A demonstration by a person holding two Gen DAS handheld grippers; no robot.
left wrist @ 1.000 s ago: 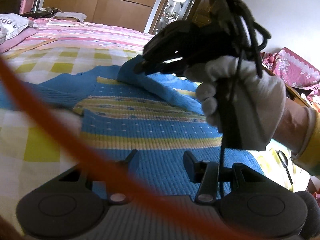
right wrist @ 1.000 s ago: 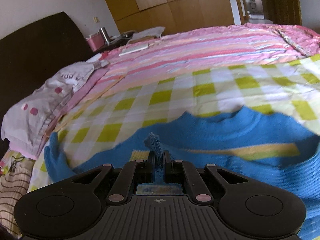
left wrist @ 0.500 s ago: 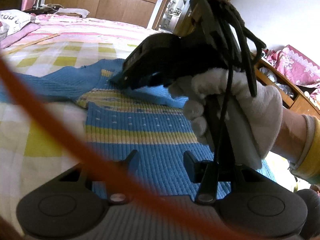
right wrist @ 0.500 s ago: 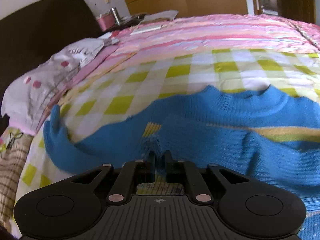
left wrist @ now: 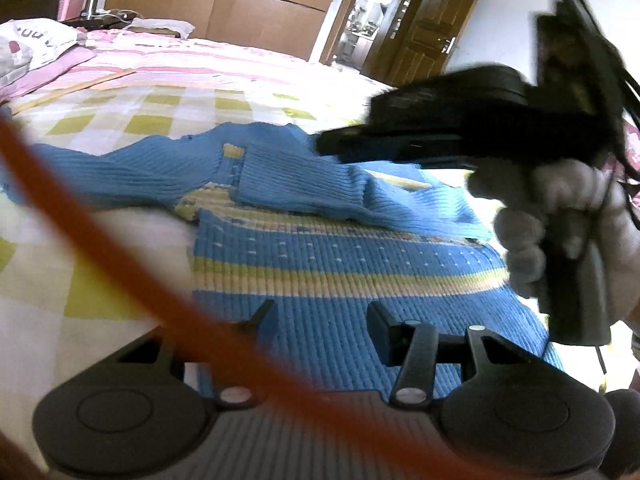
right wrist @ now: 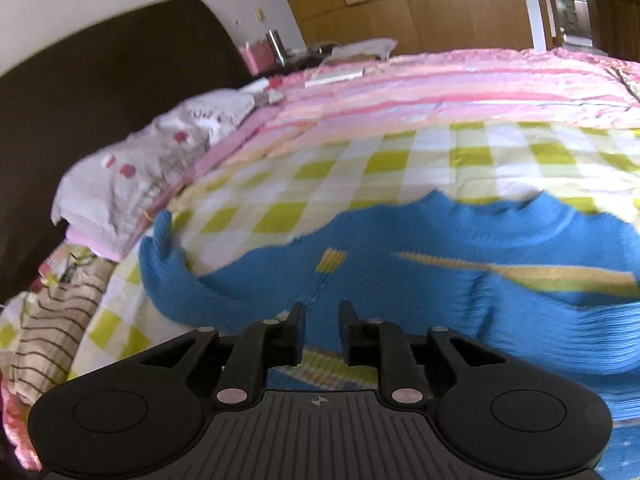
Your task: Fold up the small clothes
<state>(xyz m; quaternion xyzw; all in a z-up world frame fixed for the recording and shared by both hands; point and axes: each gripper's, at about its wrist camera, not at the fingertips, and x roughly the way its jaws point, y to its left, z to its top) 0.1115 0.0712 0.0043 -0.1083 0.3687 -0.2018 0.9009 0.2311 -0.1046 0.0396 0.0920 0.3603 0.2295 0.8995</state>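
Right claw [right wrist: 322,330] is opening, nothing betw its pads; blue sweater [right wrist: 460,280] is lying just ahead on the bed [right wrist: 360,160], one sleeve folded across. Left claw [left wrist: 320,322] is hovering half-wide, empty, over the hem. Knit's prob soft, light, floppy — pinch at cuff or hem edge.

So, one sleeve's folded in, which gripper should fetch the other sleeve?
Probably left. The left gripper hangs open over the sweater on the side where the unfolded sleeve stretches out. The right gripper, jaws opening with no cloth between them, sits by the folded sleeve.
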